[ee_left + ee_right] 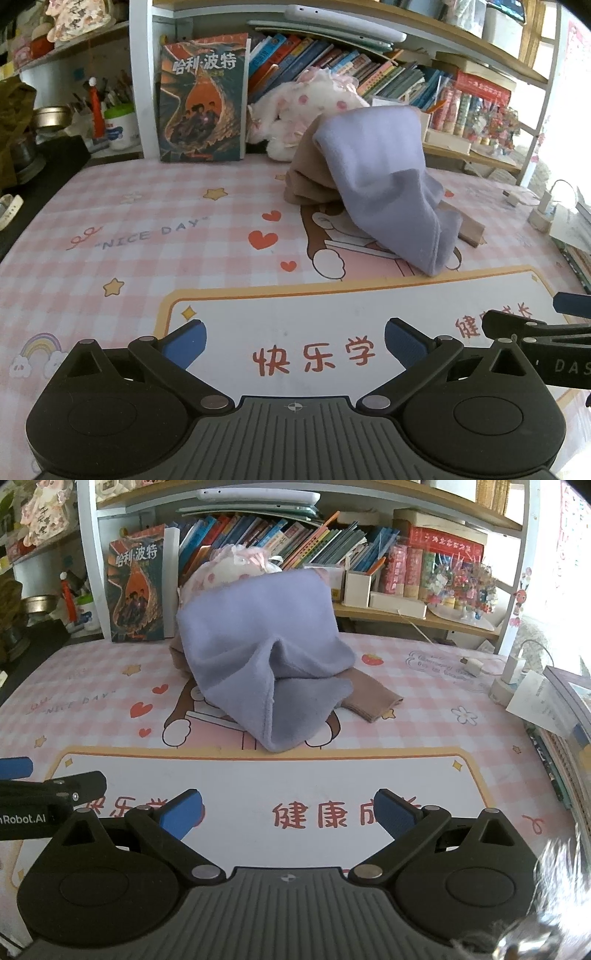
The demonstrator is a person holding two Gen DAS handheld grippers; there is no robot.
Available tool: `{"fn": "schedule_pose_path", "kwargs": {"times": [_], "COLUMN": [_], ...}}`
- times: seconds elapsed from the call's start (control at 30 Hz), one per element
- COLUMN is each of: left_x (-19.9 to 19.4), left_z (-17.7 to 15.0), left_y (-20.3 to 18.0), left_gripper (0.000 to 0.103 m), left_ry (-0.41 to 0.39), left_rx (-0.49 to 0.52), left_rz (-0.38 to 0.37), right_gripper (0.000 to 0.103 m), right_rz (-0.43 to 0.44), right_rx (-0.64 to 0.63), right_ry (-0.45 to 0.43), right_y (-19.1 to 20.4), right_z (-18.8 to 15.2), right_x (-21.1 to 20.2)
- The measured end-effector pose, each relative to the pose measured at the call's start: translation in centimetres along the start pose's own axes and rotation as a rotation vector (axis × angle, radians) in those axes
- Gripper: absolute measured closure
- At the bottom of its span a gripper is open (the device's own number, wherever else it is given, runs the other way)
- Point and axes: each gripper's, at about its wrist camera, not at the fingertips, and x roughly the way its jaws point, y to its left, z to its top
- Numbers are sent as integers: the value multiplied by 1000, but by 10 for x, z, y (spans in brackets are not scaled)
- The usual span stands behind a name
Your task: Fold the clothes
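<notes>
The left tool point(294, 343) stood wide open with nothing between its blue pads, hovering over the white panel of the patterned mat point(147, 221) that covered the counter. The right tool point(288, 812) was likewise spread wide and held nothing.

The lavender cloth point(258, 653) lay in a loose heap at the centre of the mat, draped over a brown garment point(373, 699). In the right wrist view the heap sat at upper centre, and the brown garment's end stuck out flat to the heap's right. In the left wrist view the heap sat right of centre, and the brown garment point(306, 177) showed mainly as a bunched mass at the heap's left.

Only the left wrist view showed most of the plush toy point(295, 107) behind the heap. Only the right wrist view showed the white charger point(472, 664) at the right edge. A book point(203, 99) stood upright against the shelf in both views.

Each view caught the other tool at its edge.
</notes>
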Motion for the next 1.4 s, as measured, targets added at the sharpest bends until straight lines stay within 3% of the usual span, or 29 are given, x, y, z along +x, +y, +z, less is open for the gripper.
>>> {"fn": "schedule_pose_path", "kwargs": {"times": [0.37,0.67,1.03,1.4], "left_x": [-8,-2,13,48], "left_z": [-12,-17,-4,33], "left_y": [15,9,-33,-111], "left_gripper": [0,0,0,0], "left_ry": [-8,15,-19,-60], "left_rx": [32,26,-52,57], "left_rz": [-72,-86,4,156], "right_gripper": [3,3,3,3], "right_rz": [-39,-76,2,157], "right_rx": [4,32,19,79], "right_ry": [22,41,35,62], "right_y": [27,18,-32,-127], "right_z": [-15,-27,-16,12], "right_x": [-11,-19,4,46]}}
